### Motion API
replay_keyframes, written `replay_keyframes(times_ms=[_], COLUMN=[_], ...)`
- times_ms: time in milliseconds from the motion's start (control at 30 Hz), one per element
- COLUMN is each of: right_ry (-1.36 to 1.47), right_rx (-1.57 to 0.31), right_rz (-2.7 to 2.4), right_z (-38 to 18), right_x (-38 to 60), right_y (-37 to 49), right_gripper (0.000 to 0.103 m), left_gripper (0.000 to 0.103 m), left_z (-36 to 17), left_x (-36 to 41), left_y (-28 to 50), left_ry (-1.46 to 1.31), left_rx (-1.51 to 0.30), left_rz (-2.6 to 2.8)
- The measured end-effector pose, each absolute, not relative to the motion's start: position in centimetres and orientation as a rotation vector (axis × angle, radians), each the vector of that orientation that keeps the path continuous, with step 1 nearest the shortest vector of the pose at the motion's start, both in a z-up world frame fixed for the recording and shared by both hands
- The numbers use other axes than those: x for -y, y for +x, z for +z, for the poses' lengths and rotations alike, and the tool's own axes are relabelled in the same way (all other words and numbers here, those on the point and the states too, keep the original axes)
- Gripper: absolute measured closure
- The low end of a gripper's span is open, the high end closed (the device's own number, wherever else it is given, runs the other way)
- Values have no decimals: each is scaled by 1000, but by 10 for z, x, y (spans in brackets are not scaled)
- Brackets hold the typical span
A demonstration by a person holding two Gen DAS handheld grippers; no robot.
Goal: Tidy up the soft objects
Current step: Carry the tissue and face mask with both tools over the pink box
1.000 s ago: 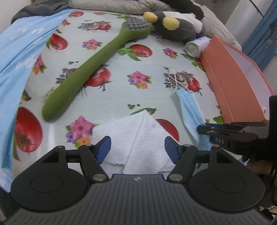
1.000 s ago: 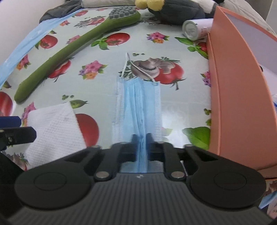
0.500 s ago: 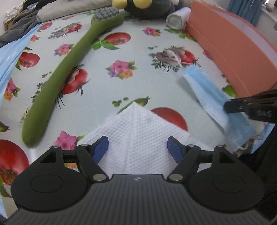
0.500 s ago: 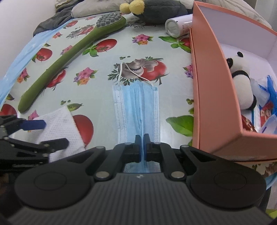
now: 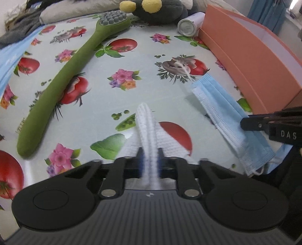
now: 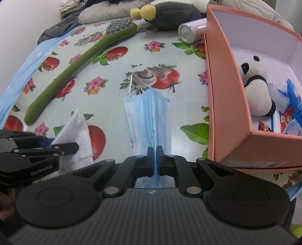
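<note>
My left gripper (image 5: 150,160) is shut on a white waffle cloth (image 5: 147,130), bunched into a ridge between the jaws; the cloth also shows in the right wrist view (image 6: 79,130). My right gripper (image 6: 155,162) is shut on the near edge of a blue face mask (image 6: 149,116), lifted off the tablecloth; the mask also shows in the left wrist view (image 5: 224,115). The orange box (image 6: 222,98) stands at the right and holds a panda plush (image 6: 256,90) and some packets.
A long green plush brush (image 5: 62,79) lies diagonally at the left. A dark plush toy with yellow balls (image 5: 156,9) and a white cylinder (image 5: 188,26) lie at the far edge. A blue sheet (image 6: 22,75) borders the left side of the fruit-print tablecloth (image 5: 132,47).
My left gripper has shut on the white cloth and pinched it into a ridge. My right gripper has raised the mask and moved nearer the box.
</note>
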State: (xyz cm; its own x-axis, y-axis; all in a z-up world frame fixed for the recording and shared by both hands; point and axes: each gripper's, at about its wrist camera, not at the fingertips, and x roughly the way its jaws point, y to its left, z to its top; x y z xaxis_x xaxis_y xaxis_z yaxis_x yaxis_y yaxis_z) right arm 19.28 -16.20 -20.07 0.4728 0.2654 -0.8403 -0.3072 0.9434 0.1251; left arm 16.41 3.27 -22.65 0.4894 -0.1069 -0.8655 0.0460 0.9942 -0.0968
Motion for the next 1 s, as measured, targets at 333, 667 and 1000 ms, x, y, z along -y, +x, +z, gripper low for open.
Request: replay_keyframes(times_ms=[333, 667, 1000], right_ry=[-11, 35, 73], right_rx=[-921, -790, -667], right_rz=[347, 357, 357], right_z=[-160, -100, -45], right_x=[170, 178, 190], right_y=[173, 139, 102], right_gripper=[97, 97, 97], left_gripper=[93, 93, 93], left_z=[-172, -100, -47], left_x=[-39, -30, -14], left_y=[145, 112, 82], left_ry=[-181, -202, -228], left_rx=[-948, -830, -756], left_rz=[-64, -77, -110])
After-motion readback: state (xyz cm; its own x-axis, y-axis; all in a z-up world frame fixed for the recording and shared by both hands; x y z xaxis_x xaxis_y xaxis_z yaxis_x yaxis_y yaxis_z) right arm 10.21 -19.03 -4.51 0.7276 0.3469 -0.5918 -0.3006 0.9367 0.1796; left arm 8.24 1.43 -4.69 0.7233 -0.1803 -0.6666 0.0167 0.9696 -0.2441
